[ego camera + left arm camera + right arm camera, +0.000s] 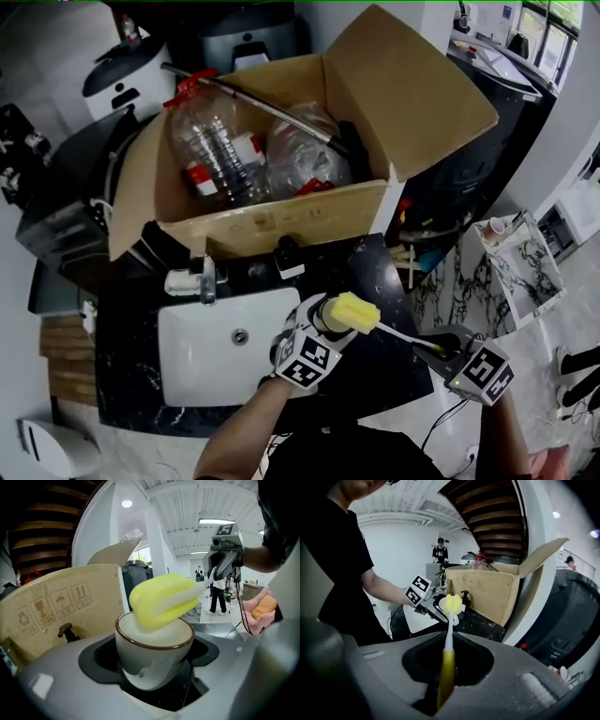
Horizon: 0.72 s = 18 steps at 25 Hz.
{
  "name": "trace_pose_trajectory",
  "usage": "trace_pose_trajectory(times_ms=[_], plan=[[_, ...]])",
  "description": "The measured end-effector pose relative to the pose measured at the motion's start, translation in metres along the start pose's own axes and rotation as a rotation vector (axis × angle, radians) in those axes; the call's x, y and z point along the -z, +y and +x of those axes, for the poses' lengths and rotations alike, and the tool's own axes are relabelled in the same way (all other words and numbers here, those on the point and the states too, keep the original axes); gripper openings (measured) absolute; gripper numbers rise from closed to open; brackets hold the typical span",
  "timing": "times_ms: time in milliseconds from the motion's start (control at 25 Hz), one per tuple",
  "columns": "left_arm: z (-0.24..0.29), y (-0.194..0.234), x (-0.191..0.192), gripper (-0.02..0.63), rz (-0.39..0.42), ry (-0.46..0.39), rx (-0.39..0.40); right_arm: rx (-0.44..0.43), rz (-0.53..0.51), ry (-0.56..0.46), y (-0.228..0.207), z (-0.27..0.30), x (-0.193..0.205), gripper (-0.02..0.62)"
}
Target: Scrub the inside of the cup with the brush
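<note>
Left tongs (pixel 317 323) clasp the cup (pixel 154 641); right tongs (pixel 439 352) grip the brush (pixel 161 599), its head dipping past the rim. Scrubbing seems barely begun; next, push deeper and twist.

Location type: open-plan work or studio hall fitted with a wash station.

Indicators:
- A white sink (pixel 202 361) with faucet (pixel 204 279) is set in a black marble tabletop (pixel 127 375), immediately left of the left claw (pixel 323 323).
- A cardboard box (pixel 281 220) of empty plastic bottles (pixel 211 141) stands beyond the claw.
- A wooden staircase (pixel 42 527) rises above and left of it.
- Ceiling light panels (pixel 216 521) and standing people (pixel 218 595) lie far ahead, right.
</note>
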<state>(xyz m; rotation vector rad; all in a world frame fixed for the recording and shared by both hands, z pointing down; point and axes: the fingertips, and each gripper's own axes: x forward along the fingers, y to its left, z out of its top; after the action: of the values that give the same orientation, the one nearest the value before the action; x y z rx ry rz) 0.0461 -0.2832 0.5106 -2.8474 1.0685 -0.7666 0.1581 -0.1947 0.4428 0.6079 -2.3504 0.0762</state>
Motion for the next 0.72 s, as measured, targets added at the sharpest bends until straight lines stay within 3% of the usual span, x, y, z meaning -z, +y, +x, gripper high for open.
trace_pose_trajectory(times_ms=[200,320,560,720], plan=[[0.002,-0.008,0.004,0.426,0.022,0.029,0.025,-0.006,-0.193,0.157,-0.002,0.004,-0.003,0.043],[0.003,-0.014,0.005,0.426,0.032,0.044,0.039,-0.008,-0.255,0.216,-0.002,0.005,-0.005,0.043],[0.002,-0.017,0.011,0.426,0.048,0.07,0.038,-0.028,-0.344,0.264,0.002,0.009,-0.013,0.043],[0.001,-0.019,0.014,0.426,0.046,0.079,0.04,-0.049,-0.382,0.231,0.008,0.011,-0.028,0.043]])
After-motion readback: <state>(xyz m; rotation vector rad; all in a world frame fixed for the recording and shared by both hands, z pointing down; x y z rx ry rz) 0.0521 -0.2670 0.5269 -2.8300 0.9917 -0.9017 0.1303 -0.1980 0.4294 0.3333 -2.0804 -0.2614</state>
